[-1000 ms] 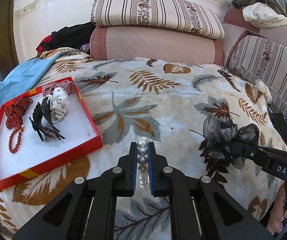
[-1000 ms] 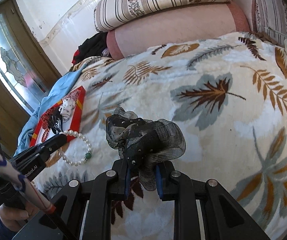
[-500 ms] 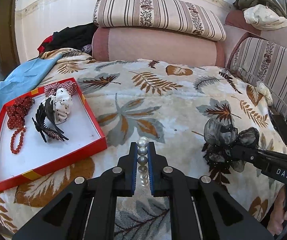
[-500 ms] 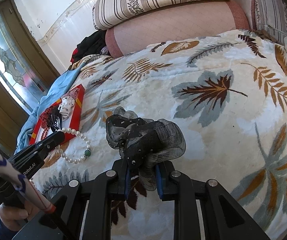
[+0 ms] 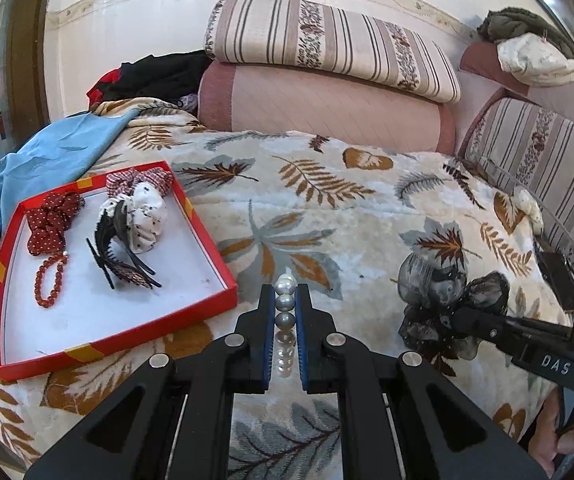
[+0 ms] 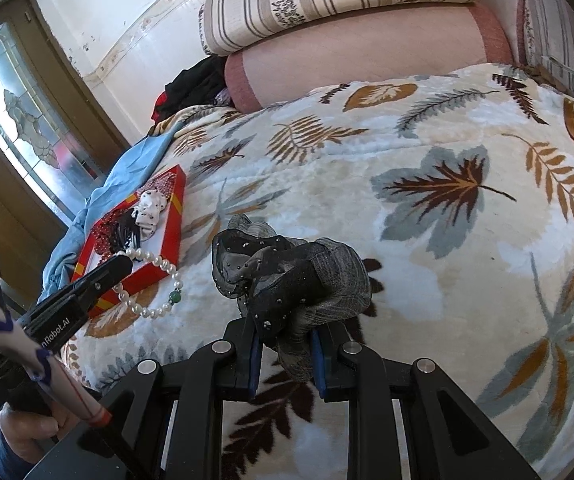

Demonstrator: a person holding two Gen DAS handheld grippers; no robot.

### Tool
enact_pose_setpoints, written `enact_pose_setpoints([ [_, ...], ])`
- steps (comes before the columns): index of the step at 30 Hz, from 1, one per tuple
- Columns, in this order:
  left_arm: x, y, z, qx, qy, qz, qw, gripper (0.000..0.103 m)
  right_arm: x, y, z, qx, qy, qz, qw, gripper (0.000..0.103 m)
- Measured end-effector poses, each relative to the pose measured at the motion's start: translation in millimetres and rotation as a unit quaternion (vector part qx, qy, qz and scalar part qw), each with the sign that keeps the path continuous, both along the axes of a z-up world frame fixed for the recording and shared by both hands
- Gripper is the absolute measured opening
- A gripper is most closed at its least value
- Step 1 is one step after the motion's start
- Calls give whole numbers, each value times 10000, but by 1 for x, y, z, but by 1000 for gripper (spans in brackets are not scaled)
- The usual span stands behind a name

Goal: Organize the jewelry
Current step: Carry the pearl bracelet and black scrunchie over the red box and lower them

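The left claw [image 5: 285,300] was clenched on the pearl bracelet [image 6: 155,284], hanging just short of the red tray [image 5: 207,236]; its loop could snag the rim. The right claw [image 6: 285,350], grasping the black scrunchie [image 6: 287,276] above the bed [image 6: 427,208], risked losing that soft fabric.

Both claws, left [image 5: 285,300] and right [image 6: 285,338], clamped, side by side.

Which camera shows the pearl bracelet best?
The right wrist view: the pearl bracelet hangs as a whole loop from the left gripper. The left wrist view shows only a short row of pearls pinched between its fingers.
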State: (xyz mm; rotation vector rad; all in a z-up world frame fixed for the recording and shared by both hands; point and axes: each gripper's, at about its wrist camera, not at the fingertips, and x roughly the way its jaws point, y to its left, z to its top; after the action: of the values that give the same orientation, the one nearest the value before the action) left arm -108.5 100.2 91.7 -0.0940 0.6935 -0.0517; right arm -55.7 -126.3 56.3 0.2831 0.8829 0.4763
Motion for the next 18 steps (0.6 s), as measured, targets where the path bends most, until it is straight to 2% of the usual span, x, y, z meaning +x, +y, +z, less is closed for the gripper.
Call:
enact_pose_setpoints([
  [5, -2, 23, 11, -110, -145, 225, 9996, 9, 4, 17, 8, -22, -22, 151, 9999, 22],
  [11, -3, 71, 22, -254, -306, 775, 9962, 9, 9, 57, 31, -13, -218, 502, 9985, 22],
  [18, -9, 145, 18, -592, -246, 1640, 9844, 9, 15, 120, 53, 154, -365, 1109, 9930, 23],
])
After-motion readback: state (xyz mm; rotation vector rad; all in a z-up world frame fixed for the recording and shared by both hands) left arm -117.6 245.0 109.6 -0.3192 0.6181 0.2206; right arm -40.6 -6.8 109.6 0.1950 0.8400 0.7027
